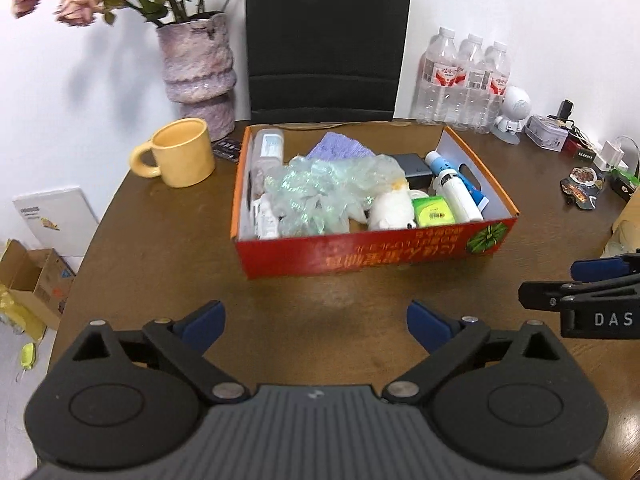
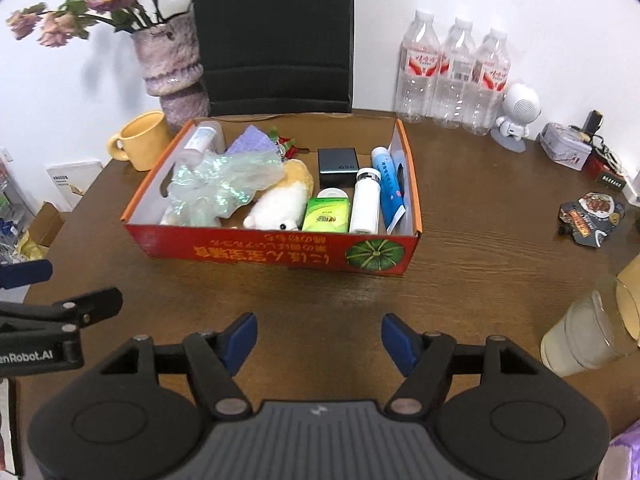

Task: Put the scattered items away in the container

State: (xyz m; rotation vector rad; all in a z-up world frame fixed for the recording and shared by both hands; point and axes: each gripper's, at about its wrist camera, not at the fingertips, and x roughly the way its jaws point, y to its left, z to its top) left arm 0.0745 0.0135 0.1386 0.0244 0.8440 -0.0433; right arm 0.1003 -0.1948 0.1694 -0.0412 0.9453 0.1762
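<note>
The right hand-held gripper (image 2: 319, 338) hangs over the bare brown table (image 2: 480, 264), its blue-padded jaws apart with nothing between them. Ahead sits the orange cardboard box (image 2: 264, 254), a pumpkin printed on its near wall. Inside lie a crumpled iridescent plastic bag (image 2: 216, 184), a white plush toy (image 2: 276, 204), a green tissue pack (image 2: 326, 214), a white bottle (image 2: 366, 200), a blue tube (image 2: 388, 184) and a dark box (image 2: 338, 166). A yellow mug (image 2: 142, 140) stands left of the box. Three water bottles (image 2: 456, 72) stand by the wall. Part of the left hand-held gripper (image 2: 60, 312) shows at the left edge.
</note>
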